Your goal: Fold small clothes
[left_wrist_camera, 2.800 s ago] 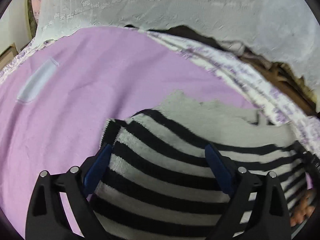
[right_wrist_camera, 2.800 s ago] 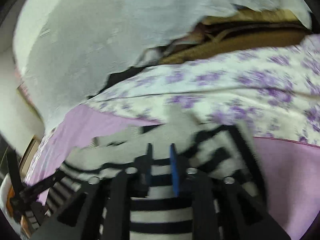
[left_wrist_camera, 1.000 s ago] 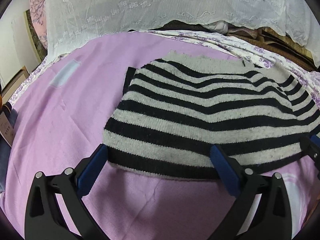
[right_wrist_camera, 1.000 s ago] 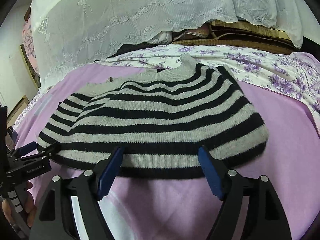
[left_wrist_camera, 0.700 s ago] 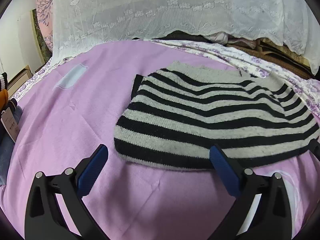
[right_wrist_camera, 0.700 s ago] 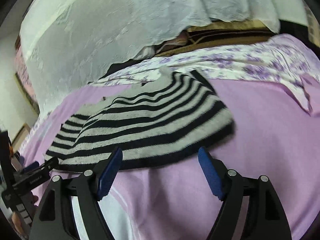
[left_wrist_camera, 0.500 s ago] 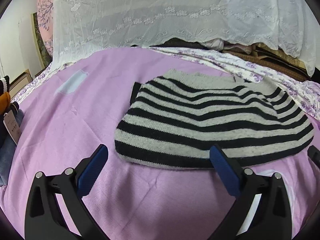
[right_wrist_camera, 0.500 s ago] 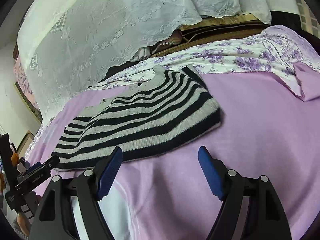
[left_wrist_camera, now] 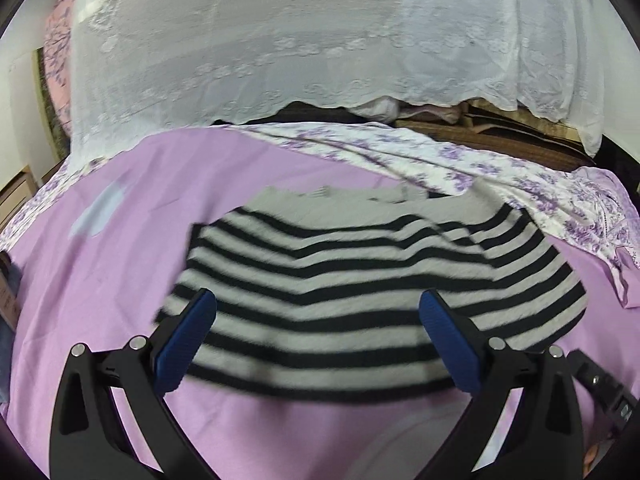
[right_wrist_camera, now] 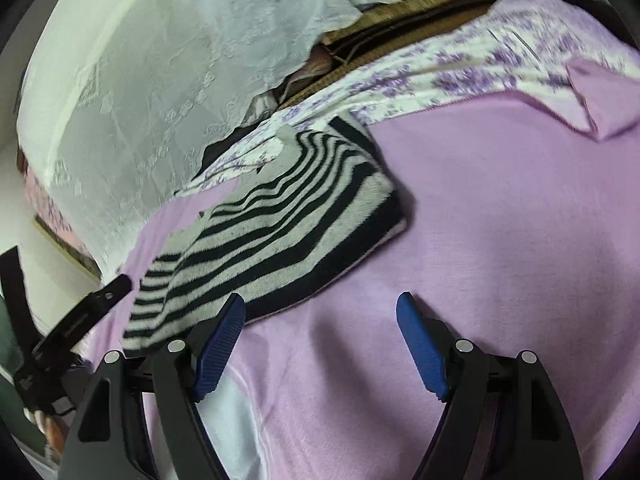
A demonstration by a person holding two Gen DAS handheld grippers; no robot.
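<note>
A black and grey striped sweater (left_wrist_camera: 360,280) lies folded flat on the pink bedspread (left_wrist_camera: 120,280). It also shows in the right wrist view (right_wrist_camera: 280,232), to the upper left. My left gripper (left_wrist_camera: 318,316) is open and empty, its blue pads hovering over the sweater's near edge. My right gripper (right_wrist_camera: 320,320) is open and empty over bare pink bedspread (right_wrist_camera: 500,220), with its left pad at the sweater's near edge. The left gripper's black body (right_wrist_camera: 72,320) shows at the left of the right wrist view.
A white lace cloth (left_wrist_camera: 320,40) hangs behind the bed. A white sheet with purple flowers (left_wrist_camera: 520,172) lies along the far edge. A pale patch (left_wrist_camera: 98,210) marks the bedspread at left. A folded-over corner of bedspread (right_wrist_camera: 596,100) lies at the right.
Both grippers let go of the sweater and drew back. Now the left gripper has moved forward over the sweater again. The right gripper has swung right, so the sweater sits at its left.
</note>
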